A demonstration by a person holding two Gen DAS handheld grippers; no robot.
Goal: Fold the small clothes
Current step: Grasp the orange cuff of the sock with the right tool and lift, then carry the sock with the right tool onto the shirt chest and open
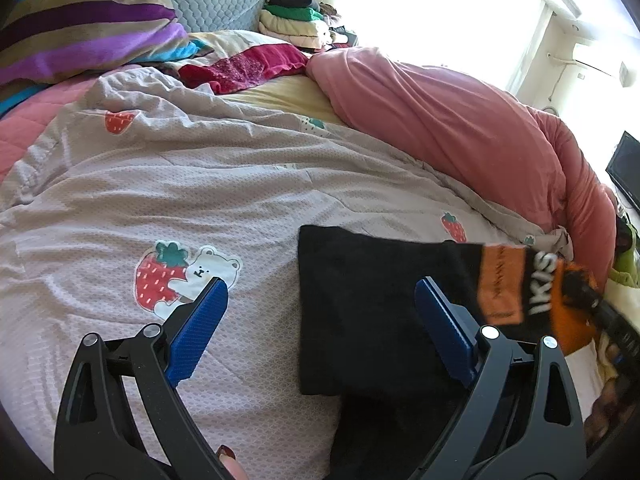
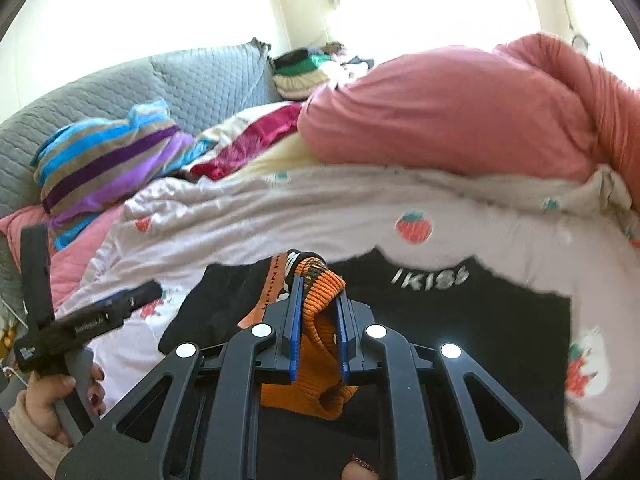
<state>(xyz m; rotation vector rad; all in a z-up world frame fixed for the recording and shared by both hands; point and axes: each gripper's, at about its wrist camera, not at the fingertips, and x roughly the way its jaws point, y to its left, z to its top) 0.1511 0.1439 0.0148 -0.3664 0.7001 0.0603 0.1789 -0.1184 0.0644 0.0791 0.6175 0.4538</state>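
Now | right claw (image 2: 318, 300) pinching ribbed orange cuff (image 2: 320, 320) | left claw (image 1: 320, 312) spread | black garment (image 1: 372, 312) flat

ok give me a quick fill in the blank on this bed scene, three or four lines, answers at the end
1. The right gripper is shut on the ribbed ____ cuff of the black garment.
2. The left gripper has its jaws ____, with nothing between them.
3. The white letters on the garment read ____.
4. The pale bedsheet is printed with bears and ____.

Missing words: orange; open; IKISS; strawberries
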